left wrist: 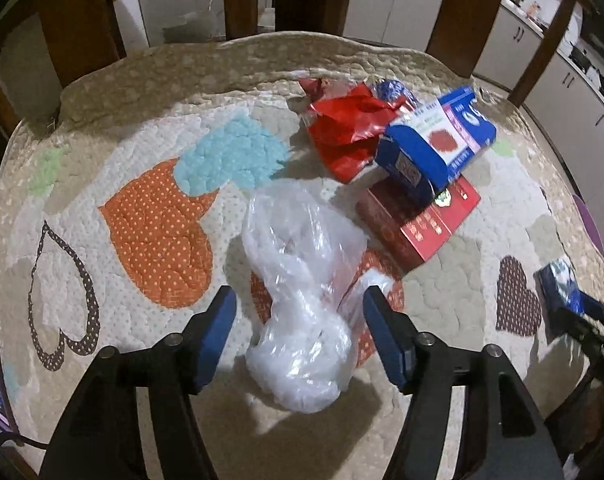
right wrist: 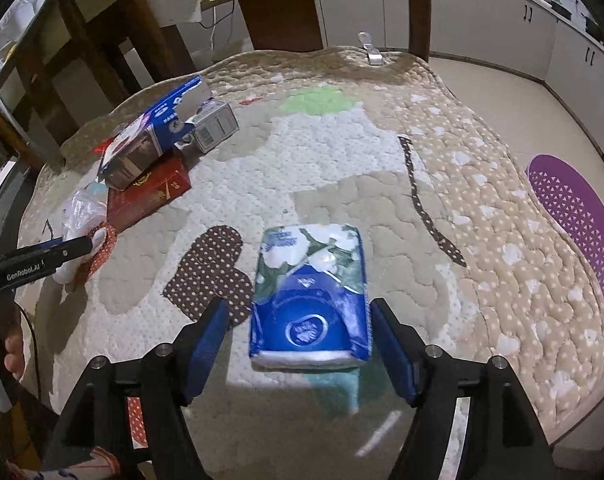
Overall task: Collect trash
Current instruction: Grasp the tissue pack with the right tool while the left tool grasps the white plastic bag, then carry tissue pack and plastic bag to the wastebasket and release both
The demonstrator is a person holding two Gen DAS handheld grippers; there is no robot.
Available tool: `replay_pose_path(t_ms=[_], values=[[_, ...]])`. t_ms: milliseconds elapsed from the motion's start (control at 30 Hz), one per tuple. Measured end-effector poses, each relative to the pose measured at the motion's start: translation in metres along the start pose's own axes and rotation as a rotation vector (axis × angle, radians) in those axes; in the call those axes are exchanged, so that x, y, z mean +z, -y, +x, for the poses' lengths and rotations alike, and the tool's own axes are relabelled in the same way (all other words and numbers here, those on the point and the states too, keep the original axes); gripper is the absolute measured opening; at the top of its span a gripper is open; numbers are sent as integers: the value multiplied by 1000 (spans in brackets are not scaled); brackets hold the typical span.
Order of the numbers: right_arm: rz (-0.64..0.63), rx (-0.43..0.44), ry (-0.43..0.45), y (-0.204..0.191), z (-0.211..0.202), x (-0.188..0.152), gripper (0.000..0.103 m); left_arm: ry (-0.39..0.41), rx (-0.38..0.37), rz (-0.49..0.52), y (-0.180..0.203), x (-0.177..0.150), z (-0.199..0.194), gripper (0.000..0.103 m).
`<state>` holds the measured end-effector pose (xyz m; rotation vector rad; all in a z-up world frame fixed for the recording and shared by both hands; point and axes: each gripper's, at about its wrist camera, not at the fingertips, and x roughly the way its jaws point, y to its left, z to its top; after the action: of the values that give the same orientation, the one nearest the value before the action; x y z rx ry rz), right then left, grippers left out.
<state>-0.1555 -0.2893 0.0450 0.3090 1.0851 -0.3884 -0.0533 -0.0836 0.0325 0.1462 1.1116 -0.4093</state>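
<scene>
**Both grippers wide over trash on the quilted table**

On the quilted cloth (left wrist: 150, 80) with its patchwork hearts, we see the left gripper (left wrist: 300, 336) pointing steeply down, its blue pads (left wrist: 218, 336) spread to either side of a crumpled clear plastic bag (left wrist: 302, 300). Neither pad presses on the plastic; the bag lies loose on the cloth between them, so we read this gripper as released and holding nothing

Beyond the bag we find a small pile of trash: a flat red box (left wrist: 418, 220) lying on the cloth, a blue carton (left wrist: 434, 140) resting tilted on top of it, and a creased red wrapper (left wrist: 350, 132) just beside the carton on its far left

Through the right wrist camera we see the right gripper (right wrist: 298, 344) spread just as wide around a blue tissue pack (right wrist: 310, 296) printed with white flowers. We see a gap between each pad and the pack's sides, so the pack lies free on the cloth, ungrasped

From that view the box pile sits well off to the far left, and a purple perforated basket (right wrist: 578, 224) shows past the table's right edge, lower than the tabletop

Wooden chair backs (left wrist: 78, 20) stand along the far side of the table
</scene>
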Motion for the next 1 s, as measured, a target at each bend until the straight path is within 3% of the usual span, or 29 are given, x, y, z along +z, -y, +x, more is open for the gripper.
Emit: replay_pose_path(t_ms=[167,200,233,333,400,667,1000], values=[[-10,-22,-1,-7,5,2,77,-16,59,-21,2,-7,9,66],[-9,-25,-1,-7,6,2,77,-15,53,-18,3,-9,6,50],[-7,-28,0,-7,6,2,77,-17,46,-12,5,-11,2,41],[2,-43,1,-3,8,2,74,2,29,14,11,-16,-14,40],[8,-46,0,-1,11,2,56,23,30,40,19,-19,-28,39],[57,10,24,13,2,2,54,88,-45,115,55,-19,-70,40],[169,38,124,57,-43,5,54,110,-111,280,134,-2,-81,40]])
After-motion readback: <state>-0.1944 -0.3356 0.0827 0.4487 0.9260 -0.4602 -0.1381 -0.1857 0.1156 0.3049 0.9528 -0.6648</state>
